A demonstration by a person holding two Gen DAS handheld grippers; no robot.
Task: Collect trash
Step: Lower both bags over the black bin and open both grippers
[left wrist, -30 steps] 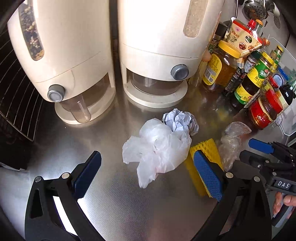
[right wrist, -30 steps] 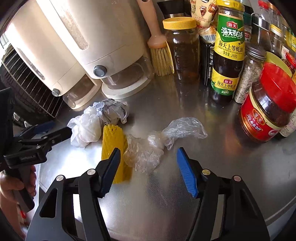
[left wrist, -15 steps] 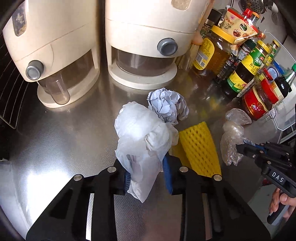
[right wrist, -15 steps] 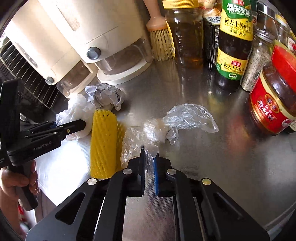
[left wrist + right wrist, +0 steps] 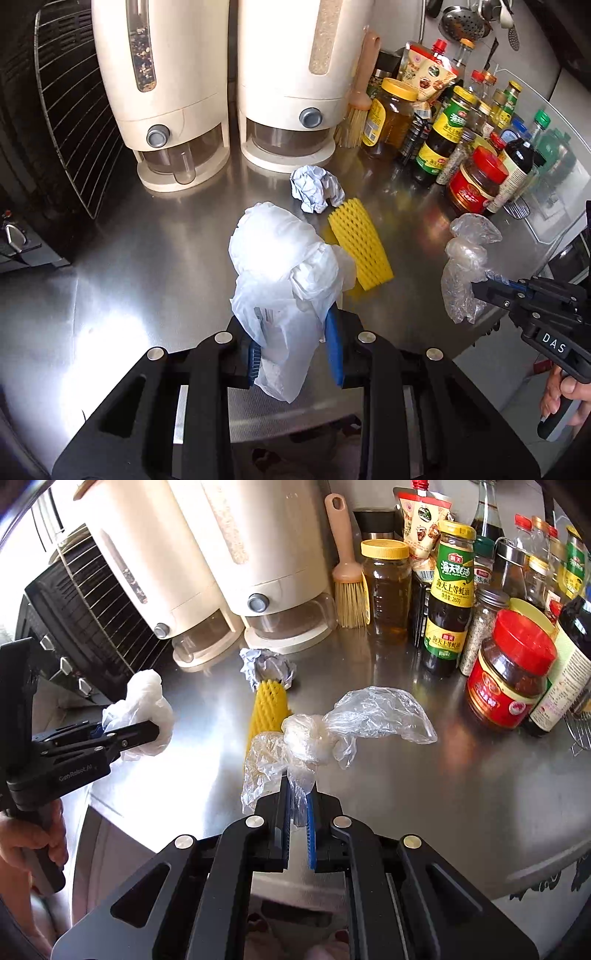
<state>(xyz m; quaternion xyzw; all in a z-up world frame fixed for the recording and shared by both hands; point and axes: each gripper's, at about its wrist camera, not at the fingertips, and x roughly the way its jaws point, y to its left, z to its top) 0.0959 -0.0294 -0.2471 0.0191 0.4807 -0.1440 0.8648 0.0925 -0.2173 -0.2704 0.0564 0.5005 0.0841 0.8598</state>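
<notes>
The bare stainless steel counter [image 5: 122, 266] lies open across its left and near parts, wide enough for a gripper to pass. Along the back, two cream plastic grain dispensers [image 5: 284, 81] stand side by side with only a narrow gap between them, and a black wire-fronted appliance [image 5: 62, 110] closes the left edge. A dense cluster of sauce bottles and jars [image 5: 480, 627] blocks the right rear. Mid-counter, a crumpled grey paper ball [image 5: 314, 188] touches a yellow foam net sleeve [image 5: 360, 245], leaving open steel on either side.

Wrist views, close, angled down (shared counter [image 5: 147, 266])
</notes>
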